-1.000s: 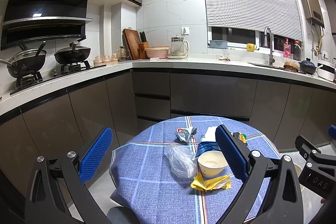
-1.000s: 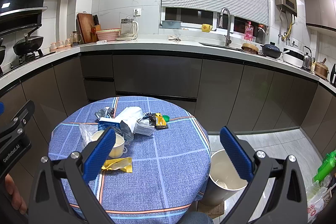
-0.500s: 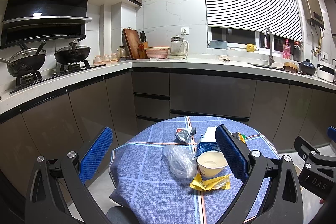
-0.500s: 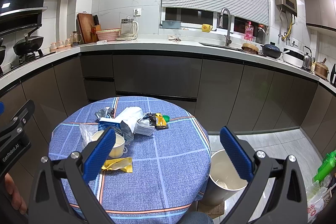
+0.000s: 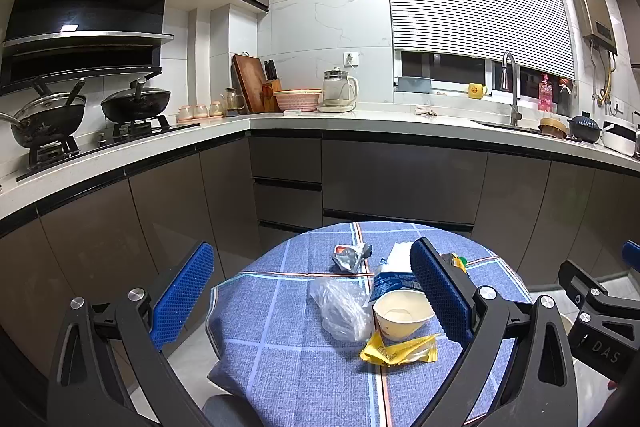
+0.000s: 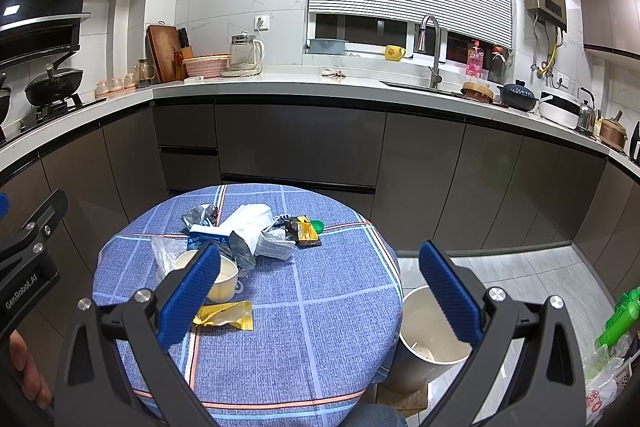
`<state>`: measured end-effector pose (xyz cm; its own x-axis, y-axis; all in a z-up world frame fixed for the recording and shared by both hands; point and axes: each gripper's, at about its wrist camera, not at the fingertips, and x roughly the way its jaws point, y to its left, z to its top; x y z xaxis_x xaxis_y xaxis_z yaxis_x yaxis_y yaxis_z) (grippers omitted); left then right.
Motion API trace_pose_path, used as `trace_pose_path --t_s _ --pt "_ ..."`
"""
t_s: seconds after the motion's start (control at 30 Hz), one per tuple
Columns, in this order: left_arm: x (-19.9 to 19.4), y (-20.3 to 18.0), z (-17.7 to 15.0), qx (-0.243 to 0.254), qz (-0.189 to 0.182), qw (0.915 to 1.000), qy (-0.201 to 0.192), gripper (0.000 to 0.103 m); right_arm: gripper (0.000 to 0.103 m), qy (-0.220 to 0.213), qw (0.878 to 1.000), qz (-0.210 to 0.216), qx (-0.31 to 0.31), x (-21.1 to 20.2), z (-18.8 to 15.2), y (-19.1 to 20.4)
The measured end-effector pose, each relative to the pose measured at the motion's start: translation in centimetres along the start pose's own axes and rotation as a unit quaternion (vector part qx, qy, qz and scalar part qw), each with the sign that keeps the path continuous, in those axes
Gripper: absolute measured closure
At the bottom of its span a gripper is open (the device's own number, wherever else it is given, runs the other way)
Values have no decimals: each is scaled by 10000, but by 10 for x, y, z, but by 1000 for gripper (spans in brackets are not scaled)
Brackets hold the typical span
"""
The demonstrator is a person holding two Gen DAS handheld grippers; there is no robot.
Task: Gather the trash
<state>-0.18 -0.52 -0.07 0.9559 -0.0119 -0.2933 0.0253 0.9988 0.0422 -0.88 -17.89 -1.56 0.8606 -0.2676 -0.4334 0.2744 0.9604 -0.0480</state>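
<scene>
Trash lies on a round table with a blue checked cloth (image 5: 288, 379) (image 6: 320, 323): a yellow wrapper (image 5: 398, 349) (image 6: 224, 315), a cream paper cup (image 5: 402, 313) (image 6: 224, 277), a clear plastic bag (image 5: 340, 307) (image 6: 166, 253), a silver foil wrapper (image 5: 352, 257) (image 6: 198, 215), a blue carton (image 5: 390, 281) (image 6: 208, 239), white tissue (image 6: 250, 223) and a black-yellow packet (image 6: 304, 231). A white bin (image 6: 430, 343) stands on the floor right of the table. My left gripper (image 5: 310, 293) and right gripper (image 6: 316, 291) hover open above the near edge, empty.
Dark cabinets and a white counter wrap behind the table, with a stove and woks (image 5: 134, 103) at the left, a kettle (image 5: 338, 93) and a sink tap (image 6: 430, 47). A green spray bottle (image 6: 618, 319) and bags sit at the floor's right. A knee shows below.
</scene>
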Motion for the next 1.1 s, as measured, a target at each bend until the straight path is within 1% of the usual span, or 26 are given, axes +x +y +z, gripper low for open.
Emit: trace_pose_path --t_s 0.43,0.77,1.1 --pt "2 -1 1 -2 -17 10000 21 8 3 0 10000 7 -6 0 0 0" --pt "3 -2 3 -3 -19 10000 25 8 3 31 10000 11 -11 9 -1 6" --pt "21 -3 3 -25 -5 9999 106 8 3 180 9998 45 -73 25 3 11"
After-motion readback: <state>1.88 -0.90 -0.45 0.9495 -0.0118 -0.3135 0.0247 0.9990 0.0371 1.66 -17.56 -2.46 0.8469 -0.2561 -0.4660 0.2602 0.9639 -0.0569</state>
